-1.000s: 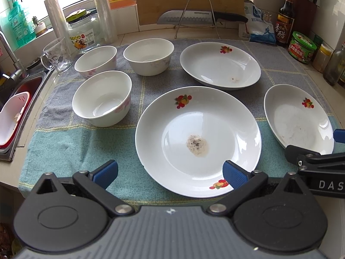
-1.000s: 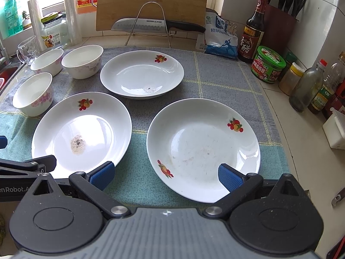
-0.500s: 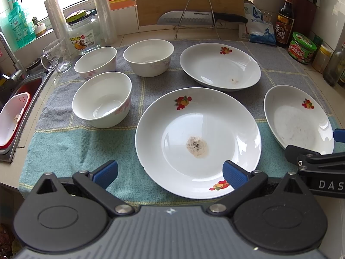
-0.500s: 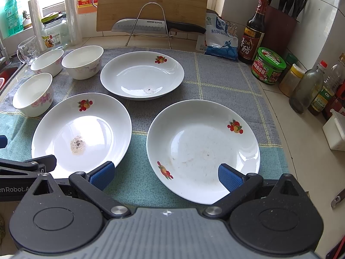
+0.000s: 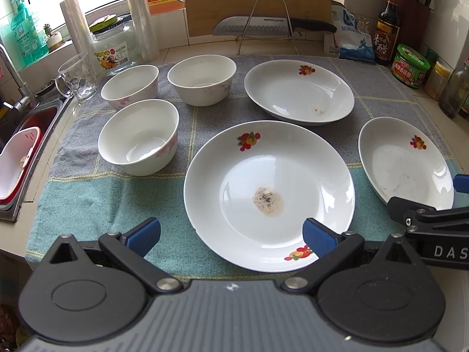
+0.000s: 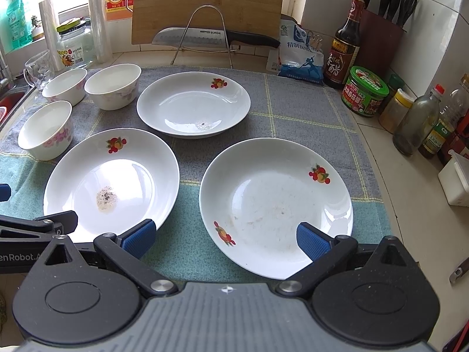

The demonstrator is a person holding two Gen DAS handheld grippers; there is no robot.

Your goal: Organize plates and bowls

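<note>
Three white fruit-print plates lie on a grey-green towel (image 5: 88,205): a near one with a food stain (image 5: 268,193) (image 6: 111,182), a far one (image 5: 299,92) (image 6: 193,104), and a right one (image 5: 406,164) (image 6: 275,205). Three white bowls stand to the left: near (image 5: 137,136) (image 6: 45,129), far left (image 5: 130,86) (image 6: 64,86), far middle (image 5: 201,79) (image 6: 112,86). My left gripper (image 5: 231,236) is open over the stained plate's near rim. My right gripper (image 6: 225,239) is open over the right plate's near rim. Neither holds anything.
A sink (image 5: 17,146) with a red-and-white basket lies left of the towel. A glass mug (image 5: 76,77), jar and bottles stand far left. A cutting board, rack and knife (image 5: 272,26) stand behind. Sauce bottles and jars (image 6: 366,94) crowd the right counter.
Both views have drifted very slightly back and down. Plates, bowls and both grippers' open fingers stay as they were.
</note>
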